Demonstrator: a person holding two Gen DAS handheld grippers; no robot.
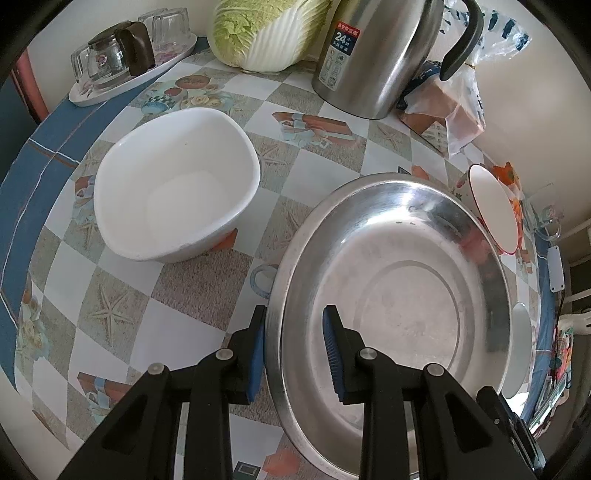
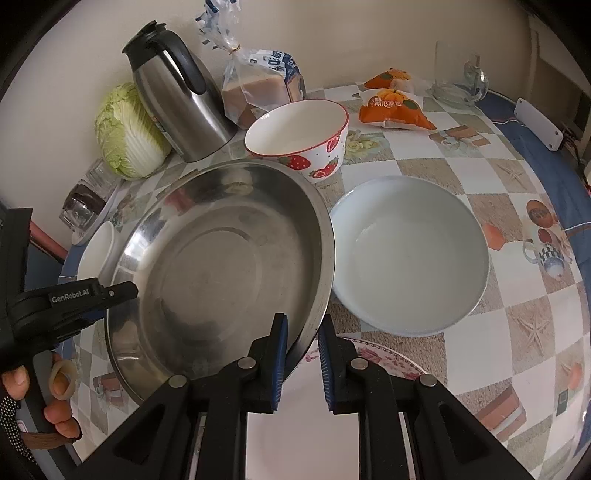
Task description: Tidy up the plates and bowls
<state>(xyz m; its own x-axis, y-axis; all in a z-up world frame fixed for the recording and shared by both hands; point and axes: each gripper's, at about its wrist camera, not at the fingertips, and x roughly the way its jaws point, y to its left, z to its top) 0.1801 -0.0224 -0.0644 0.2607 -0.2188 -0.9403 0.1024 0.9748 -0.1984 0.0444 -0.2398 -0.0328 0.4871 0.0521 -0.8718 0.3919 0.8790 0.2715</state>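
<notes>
A wide steel basin [image 1: 399, 295] [image 2: 221, 266] sits on the patterned table. My left gripper [image 1: 295, 350] is open, its two blue pads on either side of the basin's left rim. My right gripper [image 2: 303, 354] is open, straddling the basin's right rim; the basin edge is raised over a flowered plate [image 2: 306, 417]. A white bowl [image 1: 173, 192] [image 2: 94, 254] lies left of the basin. A pale grey bowl [image 2: 410, 254] sits to its right. A strawberry-print bowl [image 2: 299, 136] [image 1: 495, 206] stands behind.
A steel kettle [image 2: 173, 92] [image 1: 373, 55], a cabbage [image 1: 266, 29] [image 2: 125, 129], bagged bread [image 2: 258, 85], orange snack packs [image 2: 395, 107] and a tray of glasses [image 1: 122, 62] stand along the back wall. The table's blue edge [image 2: 554, 162] runs right.
</notes>
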